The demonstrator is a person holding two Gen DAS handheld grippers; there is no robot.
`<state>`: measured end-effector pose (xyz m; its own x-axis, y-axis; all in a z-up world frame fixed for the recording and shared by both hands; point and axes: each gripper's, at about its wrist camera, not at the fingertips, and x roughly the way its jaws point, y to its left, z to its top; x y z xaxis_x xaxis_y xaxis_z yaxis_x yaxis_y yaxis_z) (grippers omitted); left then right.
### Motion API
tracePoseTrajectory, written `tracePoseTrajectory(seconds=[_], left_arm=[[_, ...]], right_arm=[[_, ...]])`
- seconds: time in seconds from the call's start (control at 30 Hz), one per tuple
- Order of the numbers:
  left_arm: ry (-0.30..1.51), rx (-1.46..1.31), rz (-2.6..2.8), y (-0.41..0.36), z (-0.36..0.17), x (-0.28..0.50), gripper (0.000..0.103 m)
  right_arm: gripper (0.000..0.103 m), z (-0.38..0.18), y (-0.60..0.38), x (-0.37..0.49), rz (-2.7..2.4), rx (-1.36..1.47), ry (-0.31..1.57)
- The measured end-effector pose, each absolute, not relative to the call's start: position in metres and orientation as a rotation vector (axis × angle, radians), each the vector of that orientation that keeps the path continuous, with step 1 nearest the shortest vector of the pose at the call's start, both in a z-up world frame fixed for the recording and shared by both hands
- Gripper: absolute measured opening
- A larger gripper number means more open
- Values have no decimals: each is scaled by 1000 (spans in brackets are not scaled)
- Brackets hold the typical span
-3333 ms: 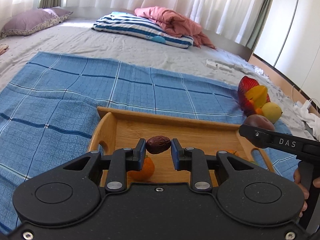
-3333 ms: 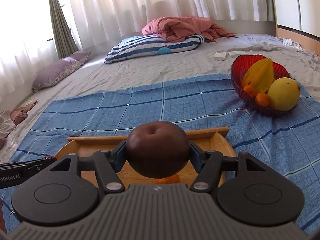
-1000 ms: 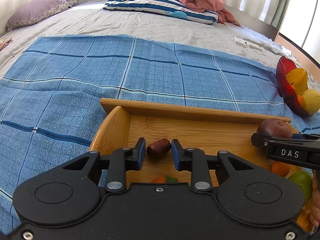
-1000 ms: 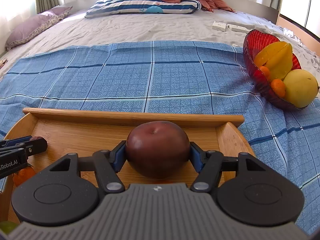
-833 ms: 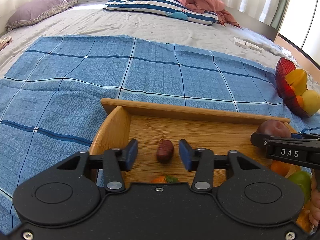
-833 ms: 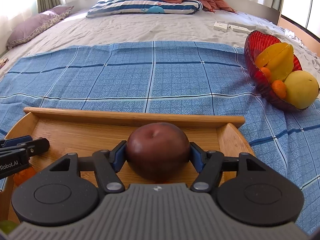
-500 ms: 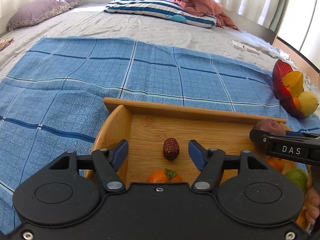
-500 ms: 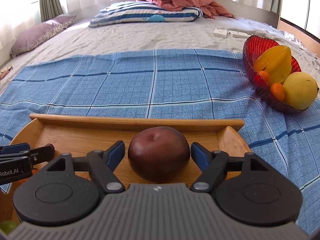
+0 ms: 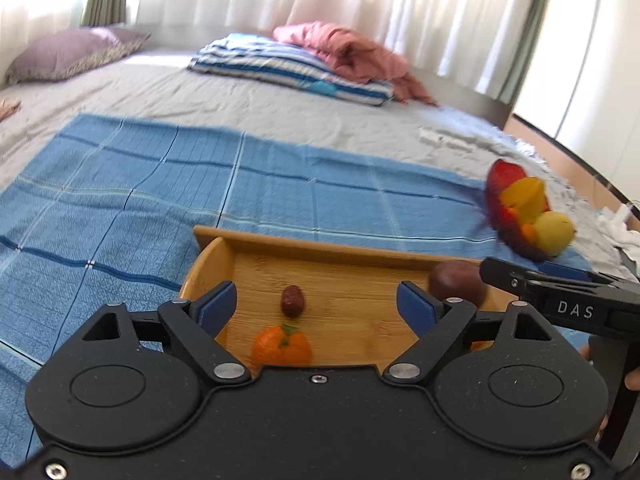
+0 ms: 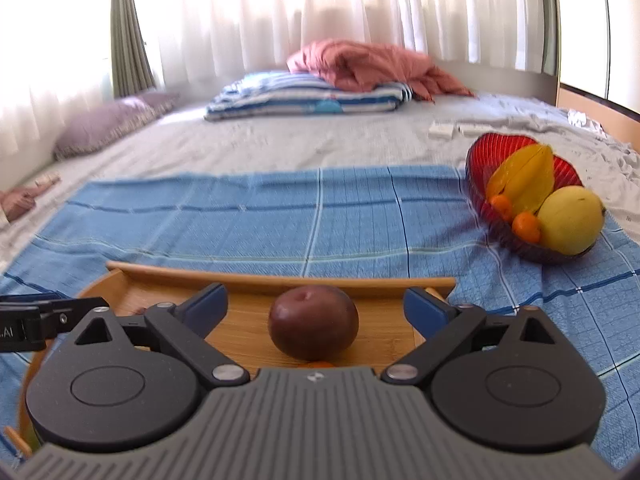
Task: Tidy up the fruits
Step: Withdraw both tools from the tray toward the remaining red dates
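Both tongs wide and empty, left gripper [image 9: 316, 300] over the date [image 9: 292, 300] mid-tray [image 9: 320, 246], right gripper [image 10: 316, 304] around the plum [image 10: 313, 322] by the tray's right end; risk: plum rolling on the soft bed if nudged.

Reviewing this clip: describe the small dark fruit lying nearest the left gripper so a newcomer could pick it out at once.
On the blue checked cloth sits a wooden tray. On its floor, ahead of the open left gripper, lies a date, just beyond a tangerine. It is the smallest fruit there: wrinkled, oval, dark reddish-brown, unlike the bigger round plum at the right.
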<state>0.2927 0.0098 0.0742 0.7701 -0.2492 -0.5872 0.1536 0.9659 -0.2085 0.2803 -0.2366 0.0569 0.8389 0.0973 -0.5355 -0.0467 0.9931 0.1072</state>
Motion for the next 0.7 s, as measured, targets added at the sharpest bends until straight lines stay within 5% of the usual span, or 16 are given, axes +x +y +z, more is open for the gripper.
tracePoseTrajectory(seconds=[0.7], left_arm=[[558,-82,-304,-21,53,128,95]], right_arm=[[103,31,-277,119,4,82,357]])
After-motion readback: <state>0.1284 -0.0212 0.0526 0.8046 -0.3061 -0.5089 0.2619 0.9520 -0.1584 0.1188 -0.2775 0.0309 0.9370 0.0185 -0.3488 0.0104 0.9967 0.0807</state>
